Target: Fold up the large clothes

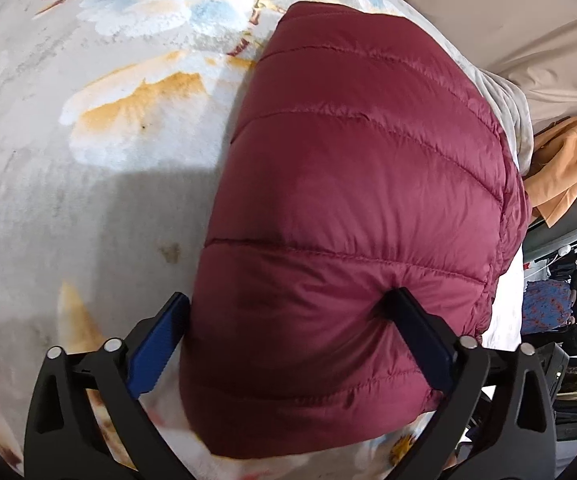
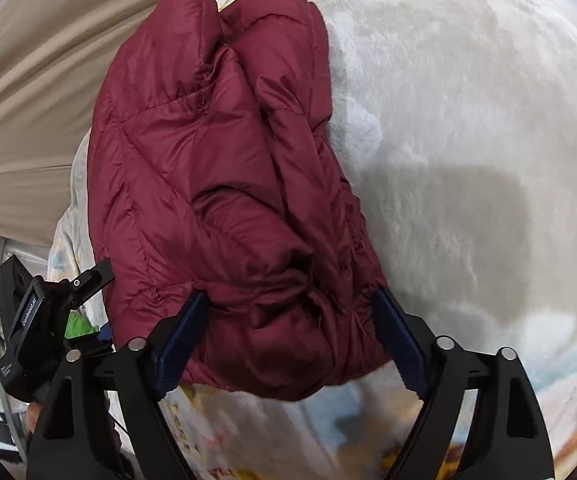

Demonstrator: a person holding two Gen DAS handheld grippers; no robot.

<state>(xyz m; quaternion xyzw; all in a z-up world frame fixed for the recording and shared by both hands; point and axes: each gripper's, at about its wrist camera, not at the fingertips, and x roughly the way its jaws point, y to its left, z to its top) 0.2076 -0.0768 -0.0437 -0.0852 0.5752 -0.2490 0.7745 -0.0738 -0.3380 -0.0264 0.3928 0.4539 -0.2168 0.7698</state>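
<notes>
A maroon quilted puffer jacket (image 1: 360, 208) lies folded into a thick bundle on a floral fleece blanket (image 1: 88, 160). My left gripper (image 1: 288, 304) is open, its jaws wide apart and straddling the near end of the bundle; the right fingertip (image 1: 398, 300) presses into the fabric. In the right wrist view the same jacket (image 2: 224, 168) shows its crumpled, layered side. My right gripper (image 2: 292, 300) is open too, with both jaws set around the near end of the bundle. The left gripper's body (image 2: 48, 308) shows at the lower left there.
A beige curtain (image 2: 28, 100) hangs beyond the blanket's edge. An orange garment (image 1: 564, 168) hangs at the right, with cluttered shelves (image 1: 568, 312) below it. The blanket (image 2: 468, 160) spreads wide beside the jacket.
</notes>
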